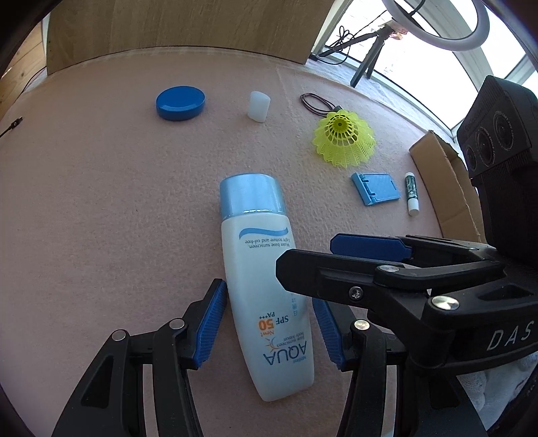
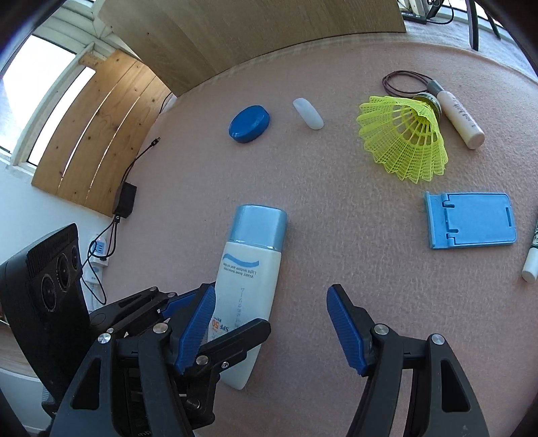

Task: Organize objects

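A white sunscreen bottle [image 1: 265, 289] with a pale blue cap lies flat on the pink felt table [image 1: 101, 201]. My left gripper [image 1: 269, 322] is open, its blue pads [image 1: 210, 327] either side of the bottle's lower body, a small gap on each side. My right gripper [image 2: 272, 326] is open and empty, just right of the bottle [image 2: 248, 279]; it shows from the side in the left wrist view [image 1: 336, 255]. Further back lie a blue round lid [image 1: 180, 102], a white cap [image 1: 259, 106], a yellow shuttlecock [image 1: 344, 139], a blue phone stand [image 1: 375, 188] and a lip balm stick [image 1: 411, 193].
A cardboard box [image 1: 444, 185] stands at the table's right edge. A brown cord loop [image 1: 314, 102] lies behind the shuttlecock, and a white tube [image 2: 460, 119] lies beside it. A wooden board [image 1: 181, 30] stands at the back. A ring light tripod [image 1: 370, 57] stands back right.
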A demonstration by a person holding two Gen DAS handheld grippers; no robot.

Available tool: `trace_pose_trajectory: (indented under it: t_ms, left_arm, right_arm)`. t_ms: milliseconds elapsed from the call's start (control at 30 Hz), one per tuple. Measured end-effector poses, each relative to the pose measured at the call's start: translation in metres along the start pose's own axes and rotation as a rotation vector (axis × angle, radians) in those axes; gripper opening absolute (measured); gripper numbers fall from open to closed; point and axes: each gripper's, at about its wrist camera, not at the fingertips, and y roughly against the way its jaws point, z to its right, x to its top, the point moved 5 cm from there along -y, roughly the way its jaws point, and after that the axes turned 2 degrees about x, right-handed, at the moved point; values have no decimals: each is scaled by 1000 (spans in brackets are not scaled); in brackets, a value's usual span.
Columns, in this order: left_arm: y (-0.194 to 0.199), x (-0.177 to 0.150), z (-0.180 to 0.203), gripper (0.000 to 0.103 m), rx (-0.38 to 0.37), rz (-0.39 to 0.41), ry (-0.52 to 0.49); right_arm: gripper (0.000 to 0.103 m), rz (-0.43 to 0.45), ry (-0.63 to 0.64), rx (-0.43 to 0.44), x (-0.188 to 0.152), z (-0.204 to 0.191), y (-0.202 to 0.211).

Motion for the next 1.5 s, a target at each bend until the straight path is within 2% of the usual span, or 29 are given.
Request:
trace_pose_trajectory:
  t_ms: [167,233,400,633,800,1033,1500]
  left_arm:
    - [2,-1,-3,54,-27,3,21]
    - [3,-2,-3,51,-33,4,26]
    - [4,-4,-2,46,-39,4,32]
    - [6,-4,5,45,-44,9,35]
    - [12,1,23,45,-59,26,14]
    - [19,19,74,45,-105,53,-55]
    - [3,58,217,45,-199,76,-221]
  right_arm:
    - [65,-31,5,27,0,-6,-10]
    - [61,-39,5,38,-1,-7,-13]
    - [44,-67,3,70,-4,-10,-17]
    - [44,-62,6,68,-8,-8,-12]
    - [44,-27,-3,67,-9,-2,3]
    - [44,59,-19,44,-5,19,48]
    - [43,241,-95,-30,-7,103,156]
